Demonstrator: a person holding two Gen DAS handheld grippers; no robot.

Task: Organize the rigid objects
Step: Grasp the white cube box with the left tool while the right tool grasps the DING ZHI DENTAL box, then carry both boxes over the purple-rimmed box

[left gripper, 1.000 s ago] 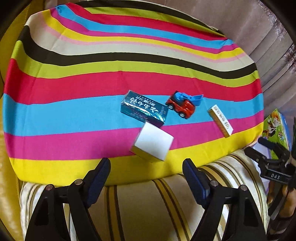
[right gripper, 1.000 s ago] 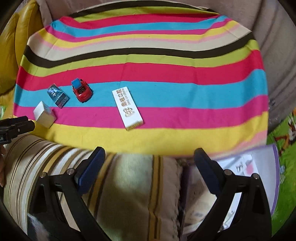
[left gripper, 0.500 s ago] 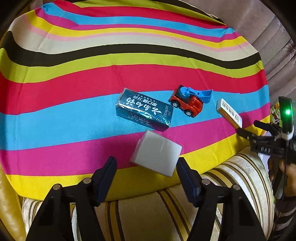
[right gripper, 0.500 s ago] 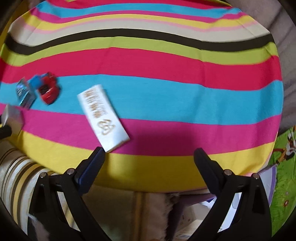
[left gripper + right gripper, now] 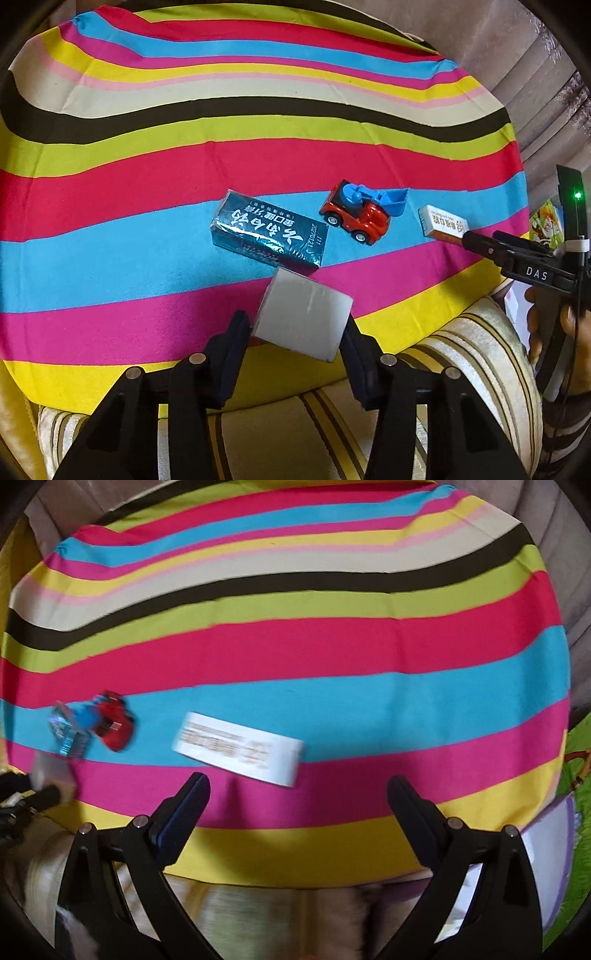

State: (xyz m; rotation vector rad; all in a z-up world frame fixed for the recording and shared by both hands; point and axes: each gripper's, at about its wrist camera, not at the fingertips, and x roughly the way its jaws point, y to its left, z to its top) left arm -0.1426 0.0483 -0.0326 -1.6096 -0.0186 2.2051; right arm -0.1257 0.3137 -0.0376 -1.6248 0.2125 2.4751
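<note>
Closing around the white block (image 5: 303,319), the left gripper (image 5: 295,332) touches both its sides; the right gripper (image 5: 295,794) hangs wide open near the white box (image 5: 240,747).

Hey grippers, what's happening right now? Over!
Left gripper just closing around white block. Right gripper open, above flat white box. Teal box right behind block.
</note>
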